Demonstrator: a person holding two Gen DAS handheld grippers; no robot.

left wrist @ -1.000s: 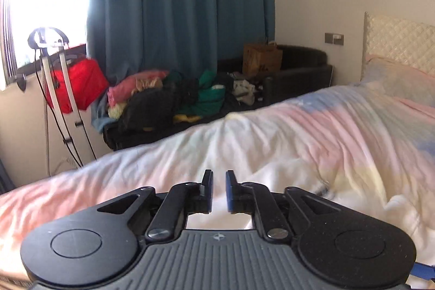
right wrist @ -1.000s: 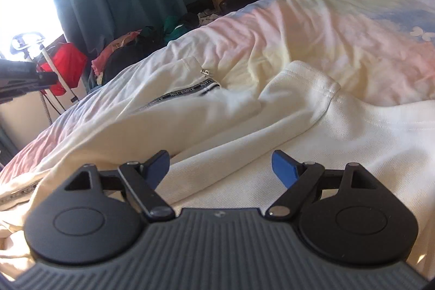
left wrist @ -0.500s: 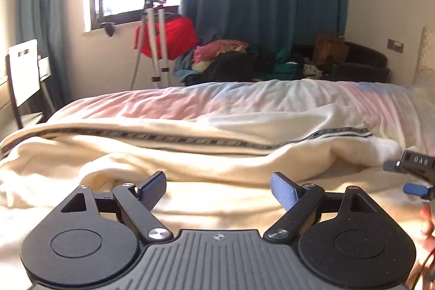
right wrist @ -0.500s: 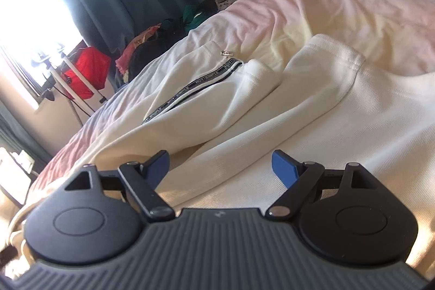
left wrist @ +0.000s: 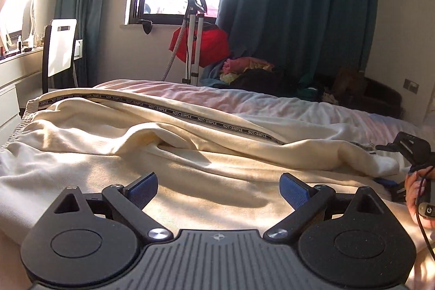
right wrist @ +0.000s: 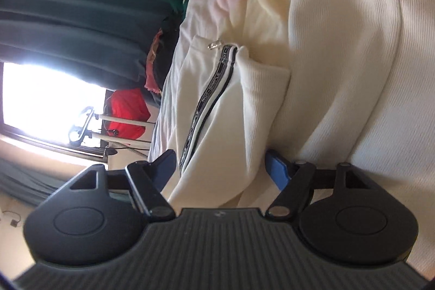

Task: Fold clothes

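- Left gripper (left wrist: 218,188), black two-finger tool with blue pads: jaws have just been opening and stand spread wide, nothing between them, poised over the near part of the cream cloth.
- Right gripper (right wrist: 220,167), same make, rolled onto its side: jaws have just been closing and straddle a folded edge of the cream garment; whether the pads press on the cloth cannot be told. It also shows at the right edge of the left wrist view, held in a hand (left wrist: 417,197).
- Bed with a pale pink, blue and white cover (left wrist: 272,99): fills the middle ground and carries the garment.
- Cream knitted cotton trousers with a black lettered side stripe (left wrist: 168,132): spread crumpled across the near half of the bed, the stripe running from far left to right.
- Dark teal curtains (left wrist: 299,4): hanging at the far wall, right of the bright window.
- Heap of mixed clothes (left wrist: 250,69): far side, beyond the bed.
- Red bag (left wrist: 206,45): below the window.
- White-backed chair (left wrist: 61,45): far left.
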